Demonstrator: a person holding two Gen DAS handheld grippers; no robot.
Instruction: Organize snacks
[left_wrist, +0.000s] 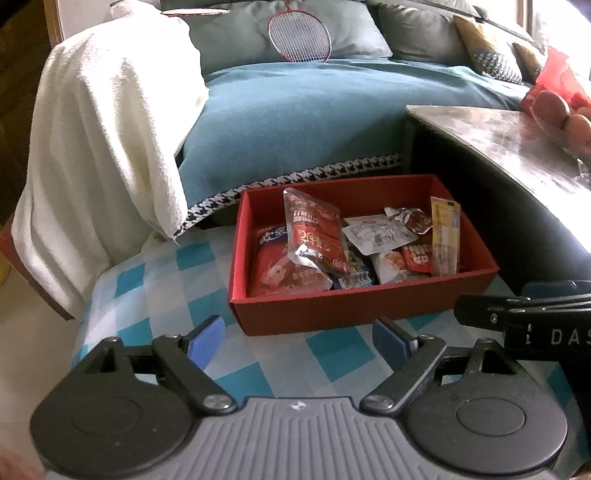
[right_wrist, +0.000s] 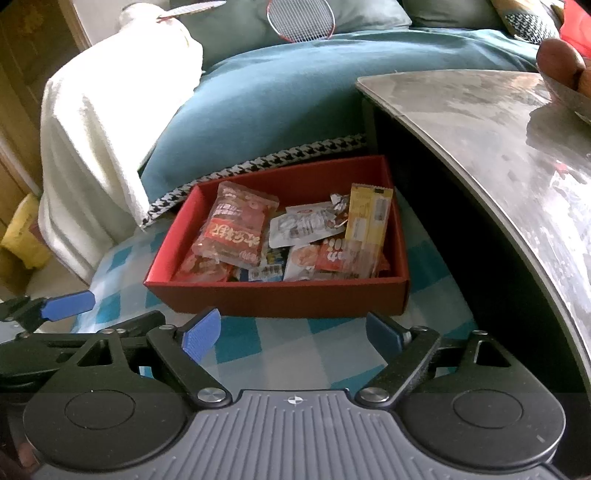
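The snacks (right_wrist: 291, 240) lie heaped in the red box (right_wrist: 280, 299), which sits on the blue checked cloth (right_wrist: 258, 339) just in front of the sofa. No packet shows outside the box, so gathering looks done; only tidying the jumble may remain. The packets are crinkly foil and glossy plastic, flat pouches, one tall yellow packet (right_wrist: 365, 225) leaning upright at the box's right. The box is stiff matte card. Left gripper (left_wrist: 299, 339) and right gripper (right_wrist: 291, 332) hover before the box, both released and holding nothing
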